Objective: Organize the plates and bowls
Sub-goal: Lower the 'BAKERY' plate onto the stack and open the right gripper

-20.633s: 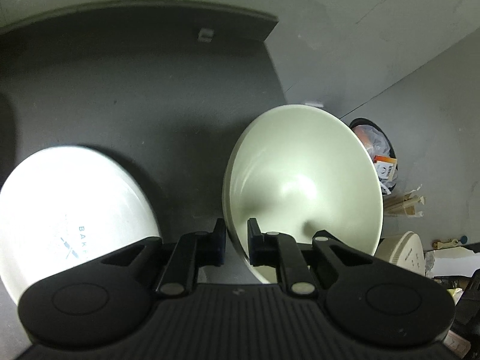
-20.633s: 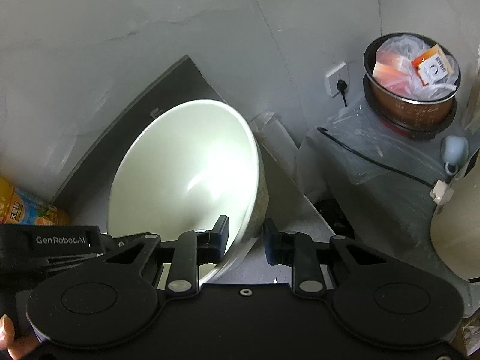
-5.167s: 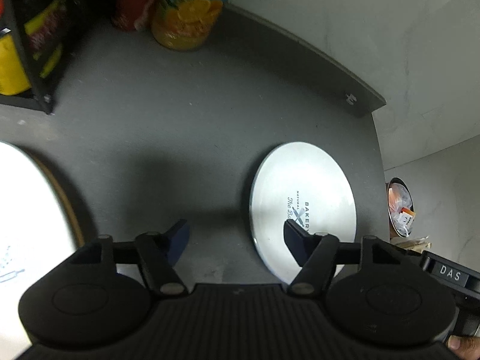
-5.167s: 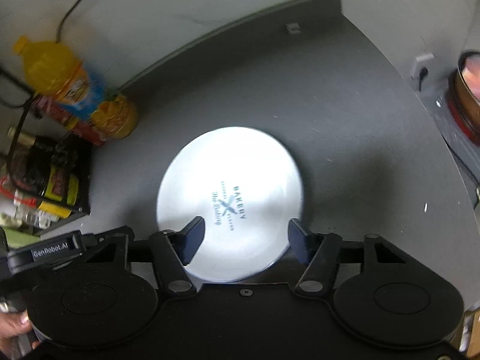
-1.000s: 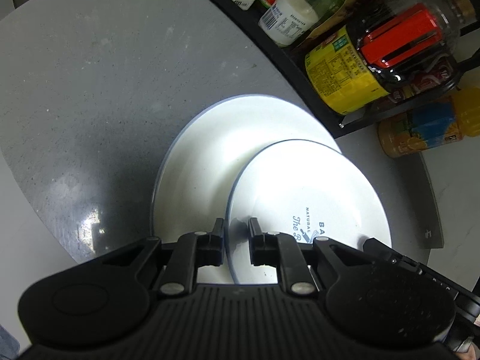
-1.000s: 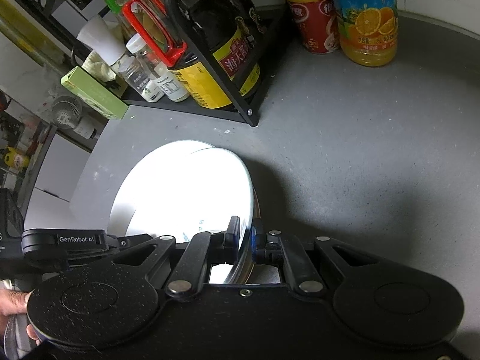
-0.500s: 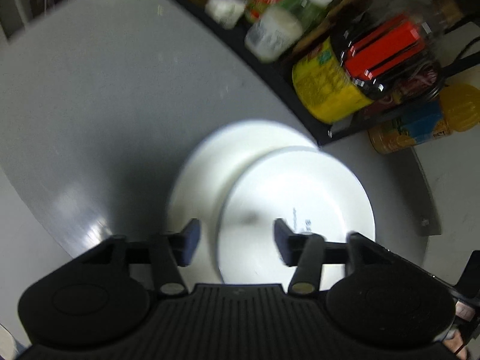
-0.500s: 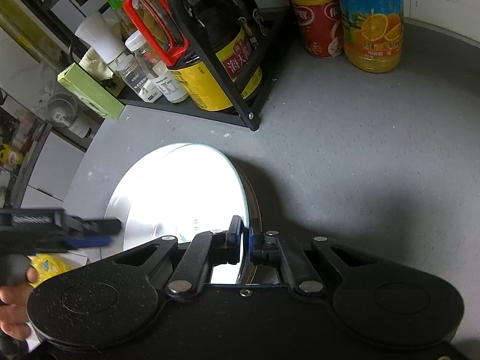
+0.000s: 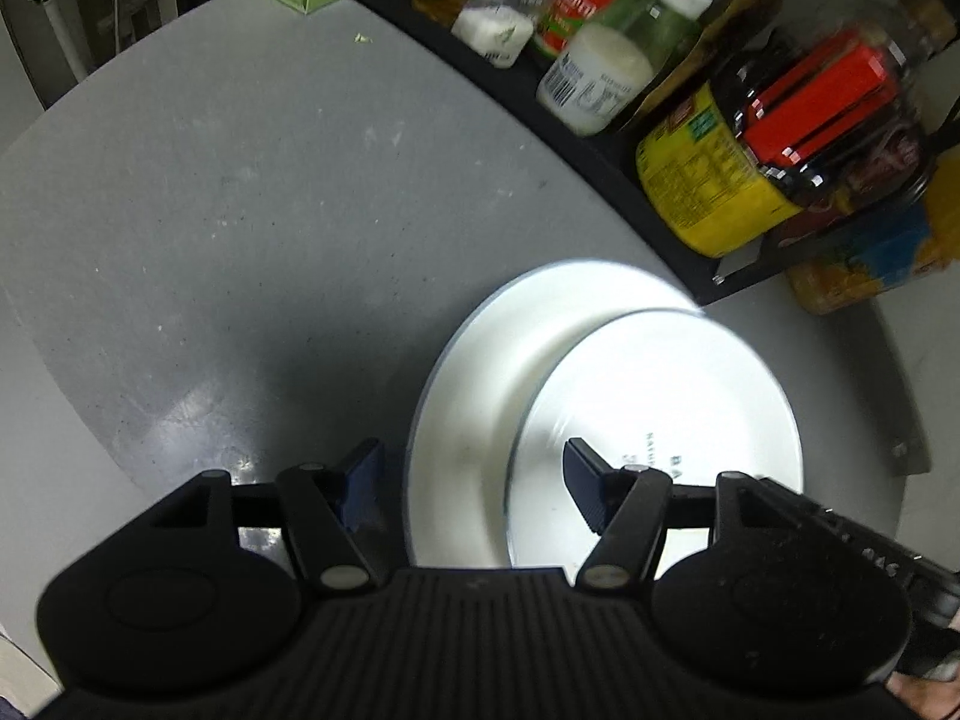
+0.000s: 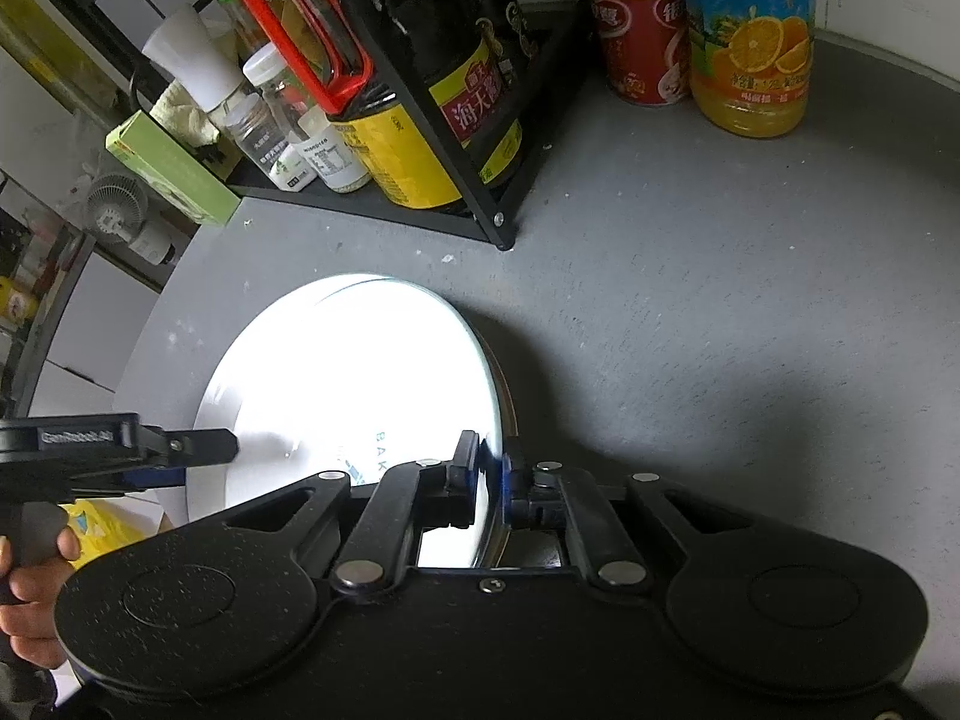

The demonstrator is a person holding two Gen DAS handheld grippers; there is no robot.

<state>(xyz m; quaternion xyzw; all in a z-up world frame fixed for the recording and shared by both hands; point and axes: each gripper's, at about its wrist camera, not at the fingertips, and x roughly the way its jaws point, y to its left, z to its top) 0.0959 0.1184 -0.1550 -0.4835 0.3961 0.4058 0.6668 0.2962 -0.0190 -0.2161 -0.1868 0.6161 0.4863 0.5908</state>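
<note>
Your left gripper point(image 9: 474, 492) has its fingers spread wide apart, gripping nothing, hovering over the near edge of the two stacked plates. The smaller plate point(image 9: 660, 414), with printed lettering, lies on top of the larger plate point(image 9: 480, 378), shifted toward the right side of it rather than centred. Both sit on the grey bench point(image 9: 210, 210), just in front of the black rack point(image 10: 480, 204) of bottles and jars. Your right gripper point(image 10: 491, 471) has its fingers clamped on the rim of the smaller plate at its right edge. Glare washes out the plate surfaces in the right wrist view, so the plate may be slightly lifted there or resting flat. An orange juice bottle point(image 10: 750, 42) stands well apart at the back.
</note>
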